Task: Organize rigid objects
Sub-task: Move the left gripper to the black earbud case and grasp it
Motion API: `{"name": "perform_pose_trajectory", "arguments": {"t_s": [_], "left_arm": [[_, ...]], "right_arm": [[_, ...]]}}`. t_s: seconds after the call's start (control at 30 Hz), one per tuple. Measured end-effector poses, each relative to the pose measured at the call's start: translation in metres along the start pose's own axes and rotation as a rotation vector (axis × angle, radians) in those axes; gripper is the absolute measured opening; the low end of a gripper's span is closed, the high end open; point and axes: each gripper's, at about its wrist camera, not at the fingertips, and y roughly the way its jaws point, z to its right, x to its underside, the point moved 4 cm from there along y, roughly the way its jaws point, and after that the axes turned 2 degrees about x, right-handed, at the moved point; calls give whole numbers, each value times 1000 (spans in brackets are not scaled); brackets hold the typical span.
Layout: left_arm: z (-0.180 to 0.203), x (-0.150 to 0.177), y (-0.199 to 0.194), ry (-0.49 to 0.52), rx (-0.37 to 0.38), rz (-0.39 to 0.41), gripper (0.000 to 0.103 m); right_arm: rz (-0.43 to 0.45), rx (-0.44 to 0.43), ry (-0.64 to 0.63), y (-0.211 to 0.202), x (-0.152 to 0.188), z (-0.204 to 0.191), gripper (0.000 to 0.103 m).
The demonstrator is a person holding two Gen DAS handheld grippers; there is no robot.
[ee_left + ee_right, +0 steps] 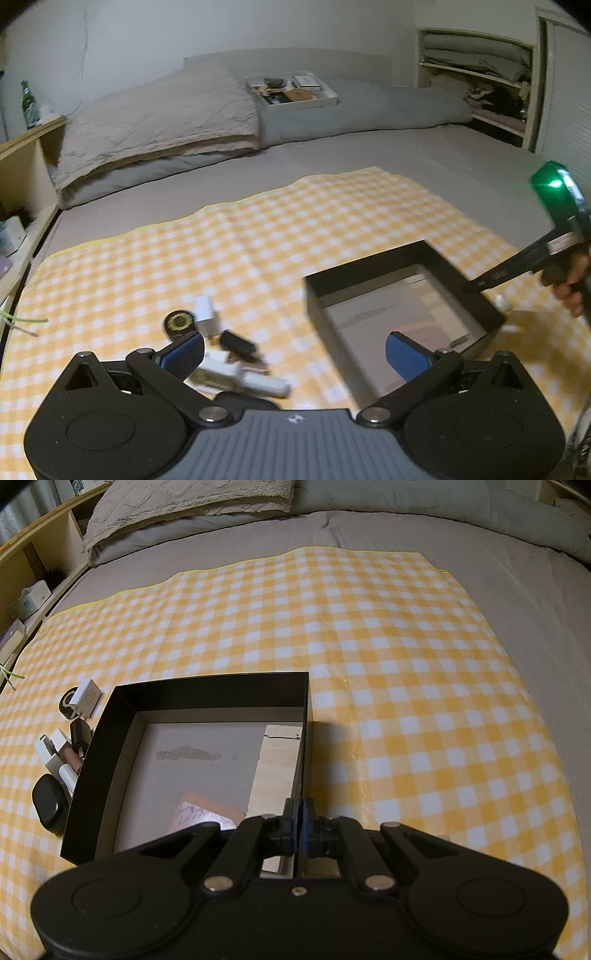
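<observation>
The right gripper [300, 825] is clamped on the near right wall of the black box [207, 690], steadying it on the checked cloth [406, 664], while the left gripper [295, 354] hangs wide apart and empty above the clutter. Just beyond the box's left wall lie a white charger [86, 698], black case [50, 806] and tubes; holding the box firmly would likely keep it from sliding as each piece goes in.

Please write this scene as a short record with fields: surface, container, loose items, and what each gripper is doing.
surface: yellow checked cloth on a bed
container: black box, open top, almost empty
loose items: small pile on the cloth by the box's left wall, including a white charger and a black case
left gripper: jaws open, holding nothing
right gripper: jaws shut on the box's right wall
</observation>
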Motion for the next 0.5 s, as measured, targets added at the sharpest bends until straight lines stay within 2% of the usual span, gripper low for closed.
{"name": "perform_pose_trajectory", "arguments": {"t_s": [0.1,0.23,0.33,0.4,0.5], "left_arm": [[-20,13,10,18,-11,-14,103],[-37,38,33,107,85,-96,103],[-44,60,53,164,62,-178,103],[-46,70,62,204,53,-202,103],[-48,75,73,195,64,-214,103]], "right_arm": [[0,0,2,0,0,0,4],[0,3,-4,0,0,0,4],[2,8,-10,-1,0,0,4],[2,7,-9,-1,0,0,4],[2,9,-11,-1,0,0,4]]}}
